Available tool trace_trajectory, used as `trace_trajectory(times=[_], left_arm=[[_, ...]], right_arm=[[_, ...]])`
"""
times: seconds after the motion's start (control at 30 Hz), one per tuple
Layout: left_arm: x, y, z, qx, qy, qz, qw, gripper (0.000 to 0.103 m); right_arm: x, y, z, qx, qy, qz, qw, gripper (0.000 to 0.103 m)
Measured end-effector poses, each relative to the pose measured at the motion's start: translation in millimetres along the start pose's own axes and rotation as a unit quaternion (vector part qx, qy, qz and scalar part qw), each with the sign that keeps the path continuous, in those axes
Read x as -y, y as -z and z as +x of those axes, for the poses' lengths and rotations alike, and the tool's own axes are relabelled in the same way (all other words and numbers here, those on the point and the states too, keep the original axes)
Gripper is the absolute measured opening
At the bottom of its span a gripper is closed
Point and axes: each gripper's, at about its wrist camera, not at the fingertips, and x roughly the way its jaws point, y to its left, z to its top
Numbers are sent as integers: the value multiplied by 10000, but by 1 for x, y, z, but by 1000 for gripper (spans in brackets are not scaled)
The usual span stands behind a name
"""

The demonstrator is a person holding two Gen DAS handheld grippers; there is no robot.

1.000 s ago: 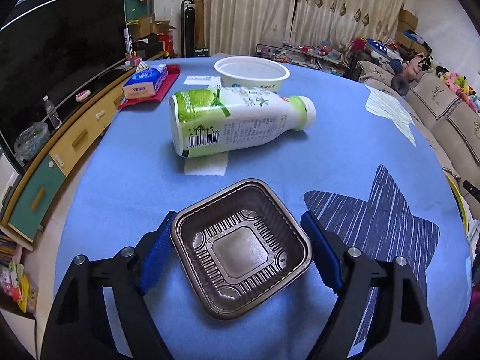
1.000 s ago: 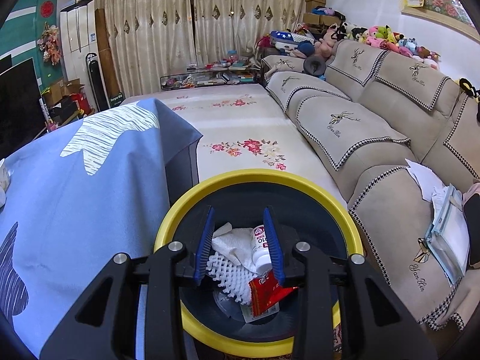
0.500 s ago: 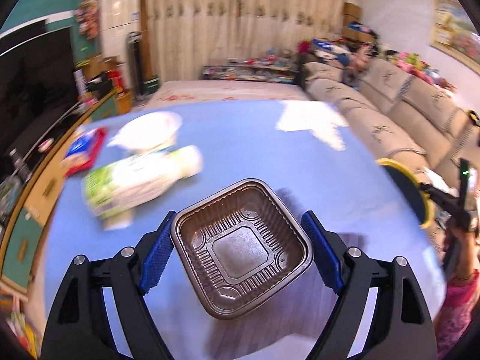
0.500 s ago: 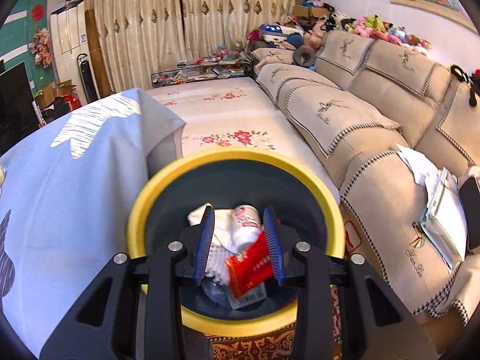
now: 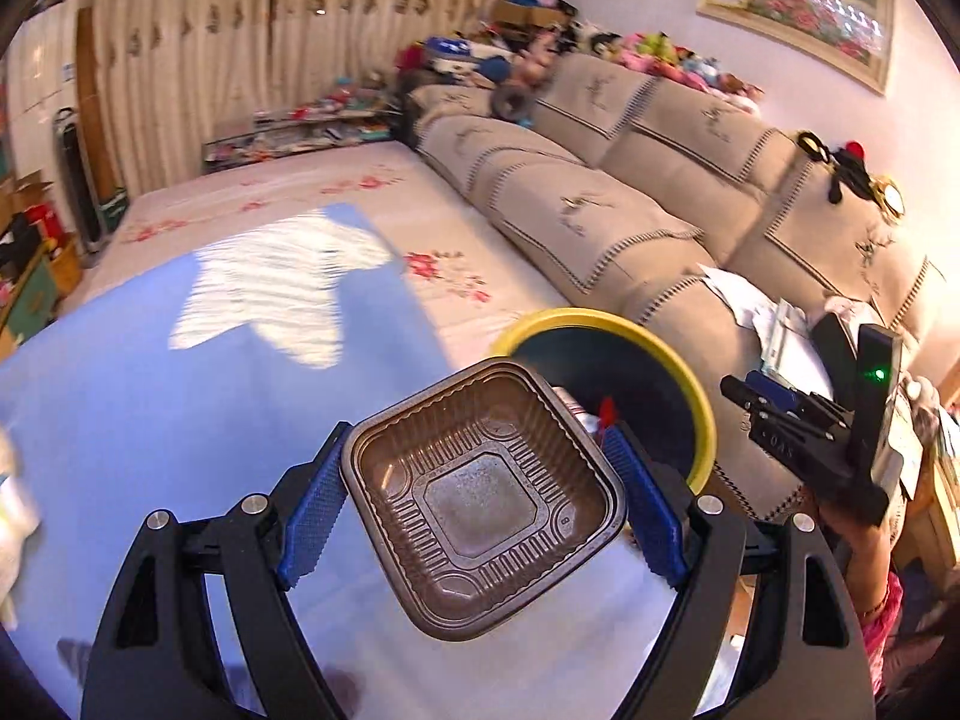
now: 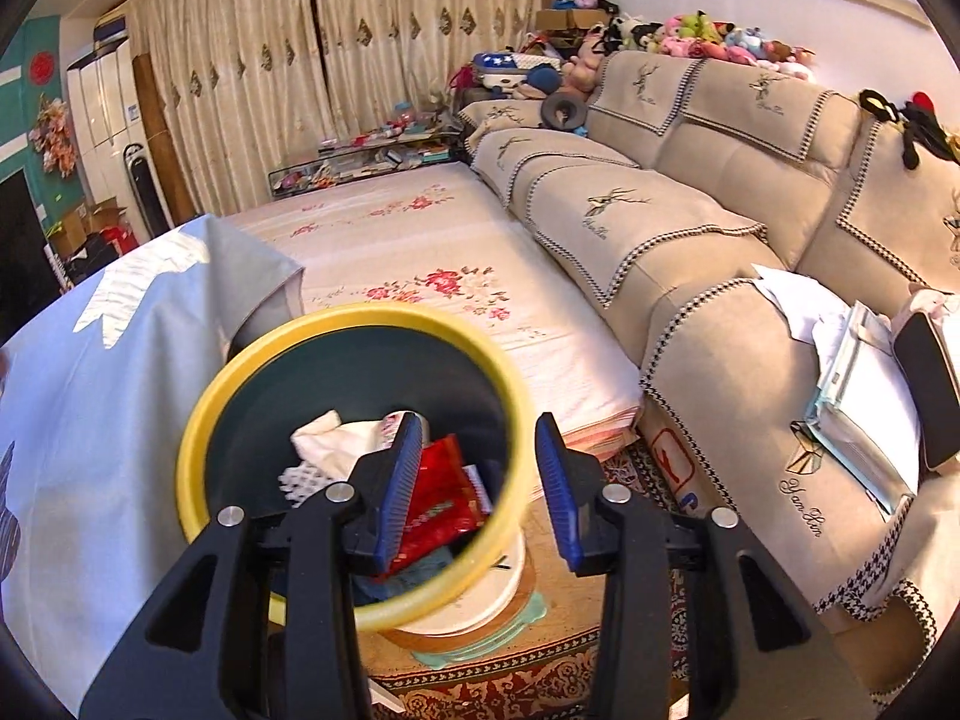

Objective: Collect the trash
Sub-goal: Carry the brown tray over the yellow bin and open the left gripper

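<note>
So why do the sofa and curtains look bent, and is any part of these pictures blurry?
Both views come through fisheye lenses, which bow the sofa and curtains and leave dark corners. Left wrist view: the room and tablecloth smear, while the brown tray stays sharp. Right wrist view: only the bin's yellow rim looks soft.

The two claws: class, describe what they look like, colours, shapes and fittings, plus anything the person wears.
Each claw, left and right, has a black angular frame with triangular cut-outs, round silver bolts and two blue ridged pads. From the left view, the right one's body carries a small green light. A pink patterned sleeve shows below it.
</note>
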Motion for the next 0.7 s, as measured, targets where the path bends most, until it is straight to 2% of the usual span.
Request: trace_trajectory(times=[0.2, 0.43, 0.57, 0.7], left_arm=[[58, -38, 73, -311, 196, 324, 9988, 82], [95, -52, 143, -780, 310, 341, 9959, 86], [94, -48, 158, -868, 270, 293, 9954, 89], [88, -47, 144, -699, 276, 191, 9970, 90]], right_arm=[[29, 3, 1, -8, 100, 193, 9998, 39], [43, 7, 7, -86, 136, 362, 9992, 40], [43, 7, 5, -58, 114, 398, 9991, 43], [38, 4, -1, -8, 74, 370, 9993, 45]])
